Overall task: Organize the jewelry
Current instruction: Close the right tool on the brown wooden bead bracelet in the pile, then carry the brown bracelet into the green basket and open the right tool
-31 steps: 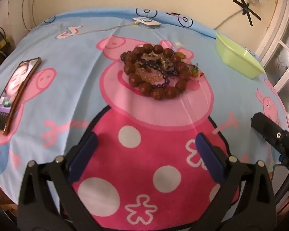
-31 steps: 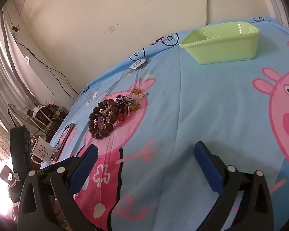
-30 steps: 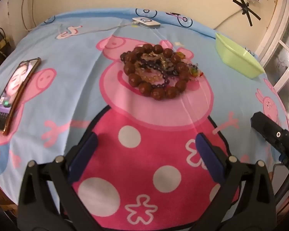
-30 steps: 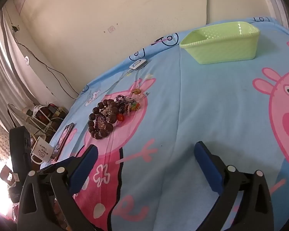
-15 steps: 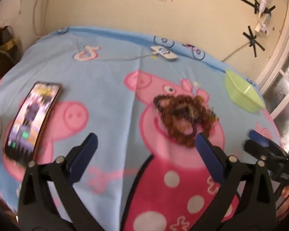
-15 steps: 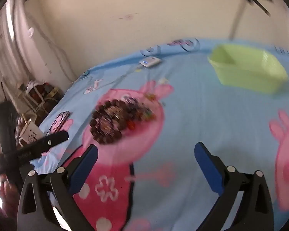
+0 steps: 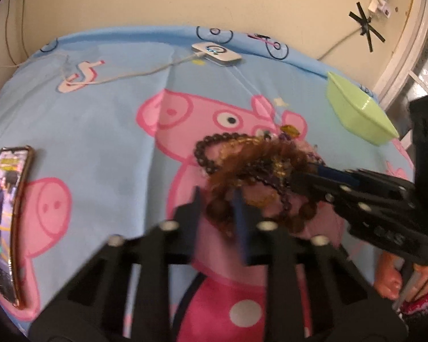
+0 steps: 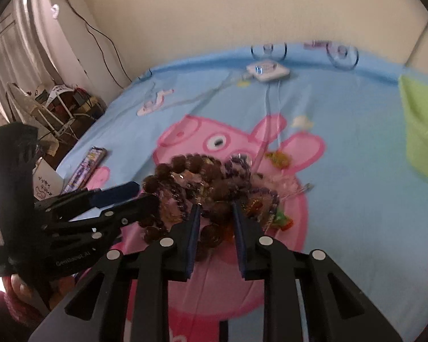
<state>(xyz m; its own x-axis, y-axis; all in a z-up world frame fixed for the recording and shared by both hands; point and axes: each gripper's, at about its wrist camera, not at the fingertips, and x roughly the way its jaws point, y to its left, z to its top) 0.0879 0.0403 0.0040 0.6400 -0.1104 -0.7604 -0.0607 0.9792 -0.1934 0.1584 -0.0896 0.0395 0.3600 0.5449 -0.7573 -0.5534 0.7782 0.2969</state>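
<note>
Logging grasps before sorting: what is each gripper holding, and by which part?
Left gripper, closing, has a large brown bead of the jewelry pile between its fingers; right gripper is shut on big brown beads at the pile's near edge.

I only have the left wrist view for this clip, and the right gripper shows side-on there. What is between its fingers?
Observer: Large brown beads sit between the closed fingers of the right gripper.
Operator: Is anything hidden behind that gripper?
Observer: A red and green trinket lies on the sheet at the pile's right edge.
Operator: And off the bed?
Observer: A white mug stands past the bed's edge, near the phone.
</note>
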